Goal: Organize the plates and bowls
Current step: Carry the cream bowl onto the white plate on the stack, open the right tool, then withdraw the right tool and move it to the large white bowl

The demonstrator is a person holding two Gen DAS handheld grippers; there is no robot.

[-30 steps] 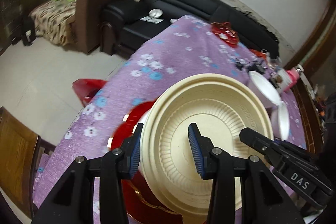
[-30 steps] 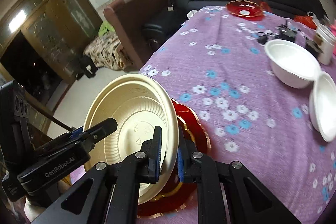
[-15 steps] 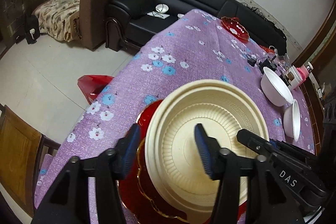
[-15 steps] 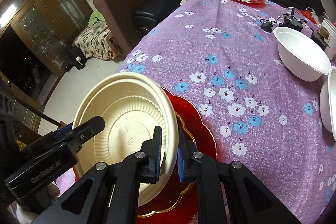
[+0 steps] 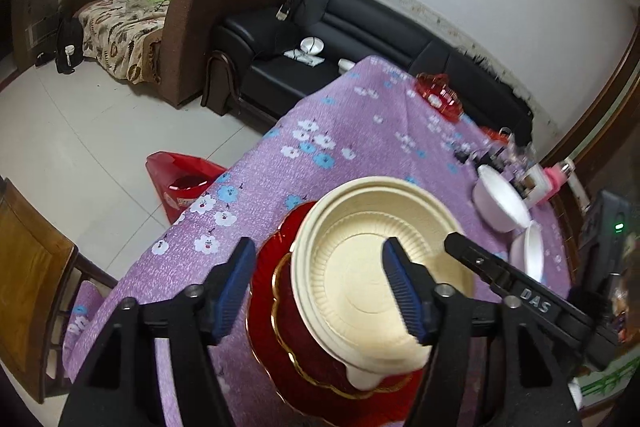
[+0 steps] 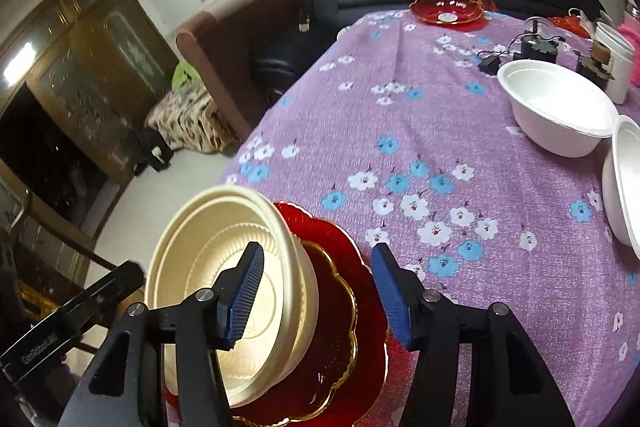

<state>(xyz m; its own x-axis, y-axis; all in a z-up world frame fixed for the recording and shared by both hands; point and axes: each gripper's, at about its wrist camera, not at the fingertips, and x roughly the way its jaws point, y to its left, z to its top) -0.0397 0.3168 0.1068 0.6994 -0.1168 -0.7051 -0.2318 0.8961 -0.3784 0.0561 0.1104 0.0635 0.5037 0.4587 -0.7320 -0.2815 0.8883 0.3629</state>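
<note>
The table (image 6: pixel 460 147), covered by a purple flowered cloth, drops off along its left edge to pale floor, and the near-left corner sits close beside a wooden chair (image 5: pixel 28 267). A wide stretch of bare cloth runs from the near stack up the middle toward the far end, where a small red glass dish (image 6: pixel 448 9) stands before the black sofa (image 5: pixel 360 39). On the right side two white bowls (image 6: pixel 556 107) lie touching rim to rim, with cables and a white cup just beyond them. A red bin (image 5: pixel 180 183) stands on the floor off the left edge.

The cream bowl (image 5: pixel 380 279) rests inside the red scalloped plate (image 5: pixel 288 347) at the near-left corner of the table, tilted so its far rim is raised and a tab on its near rim overhangs the plate.

The left gripper (image 5: pixel 320 287) is spread wide: its left pad hangs off the plate's left edge and its right pad sits over the bowl's hollow, neither visibly pressing the bowl. The right gripper (image 6: pixel 316 295) is also spread wide, straddling the bowl's right wall, its left pad over the bowl's inside and its right pad above the cloth just past the plate's right edge. Both tools point forward and downward over the stack from the near side, the right one's black finger entering the left view from the right.
</note>
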